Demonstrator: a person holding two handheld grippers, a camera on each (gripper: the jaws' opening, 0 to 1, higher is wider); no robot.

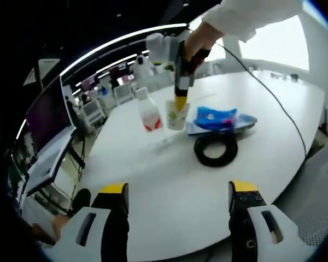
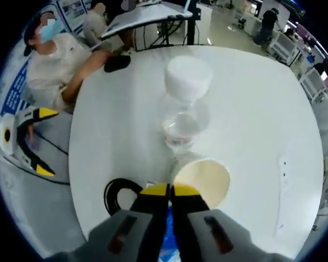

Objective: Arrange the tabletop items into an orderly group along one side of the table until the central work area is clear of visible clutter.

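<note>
Paper, thin and light: the cup (image 1: 176, 113) is the thing I have in hand, a pale cup with a green print on its side, standing on the white tabletop (image 1: 169, 202). My right gripper (image 1: 180, 102) comes down on it from above, jaws all but closed, and in the right gripper view the yellow tips (image 2: 170, 190) meet at the cup's (image 2: 203, 177) near rim. I judge they pinch the rim wall, though I cannot see paper between them for certain. A cup like this will crush if squeezed hard and tip if dragged, so a light pinch on the rim and a straight lift seem right to me.

Just beside the cup, on its far side in the right gripper view, stands a clear plastic bottle (image 2: 185, 103) with a white cap and a red label (image 1: 150, 121). It looks nearly empty, so light, smooth and easy to knock over; I would take it around the body.

On the cup's other side lies a blue packet (image 1: 215, 117) on something flat, soft and crinkly by its look. A black ring (image 1: 215, 148), matte and rubbery, lies flat near the cup, towards me.

My left gripper (image 1: 177, 199) hangs well back from the cup, jaws wide apart, holding nothing.
</note>
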